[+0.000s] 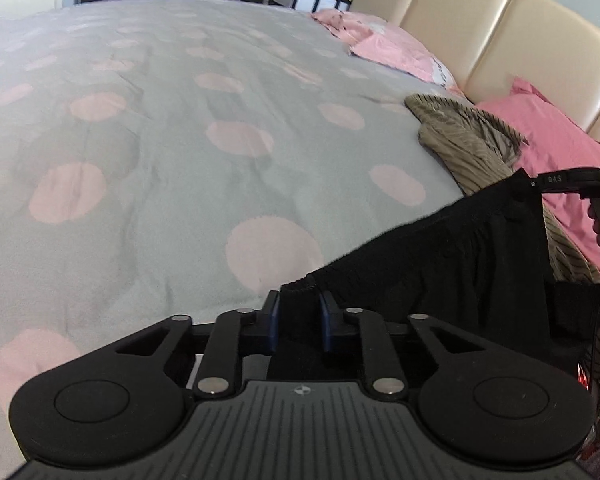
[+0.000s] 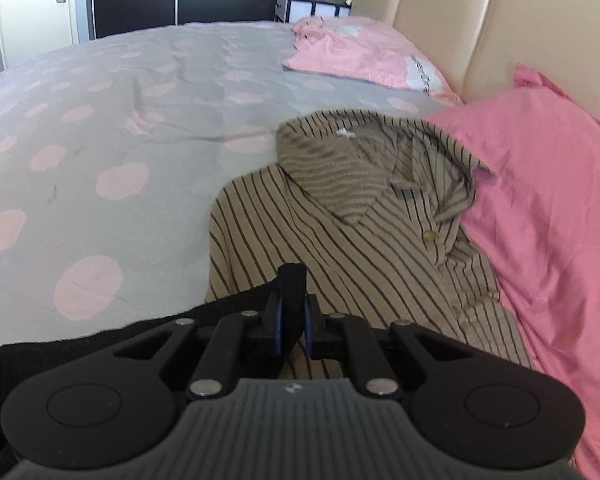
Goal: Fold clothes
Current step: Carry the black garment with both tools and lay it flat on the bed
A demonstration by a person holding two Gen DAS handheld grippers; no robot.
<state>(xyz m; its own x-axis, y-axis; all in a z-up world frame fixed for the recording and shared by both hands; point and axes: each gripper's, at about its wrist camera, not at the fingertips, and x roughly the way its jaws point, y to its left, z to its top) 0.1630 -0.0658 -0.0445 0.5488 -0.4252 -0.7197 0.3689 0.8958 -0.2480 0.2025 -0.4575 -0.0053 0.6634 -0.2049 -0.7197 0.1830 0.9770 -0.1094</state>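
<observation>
Your left hand-held gripper (image 1: 299, 322) is clamped on one corner of the black garment (image 1: 452, 256). Your right hand-held gripper (image 2: 292, 328) pinches the other corner above the striped shirt (image 2: 340, 240) on the bed (image 2: 120, 140).

The middle of your bed (image 1: 148, 128) and its far edge lie bare, so you can sweep across there freely. Toward the headboard (image 1: 480, 28) your way is blocked by the striped shirt (image 2: 340, 216) and pink pillows (image 2: 540, 200). The black garment (image 1: 440, 256) stretched between your hand-held grippers bars the near edge.
</observation>
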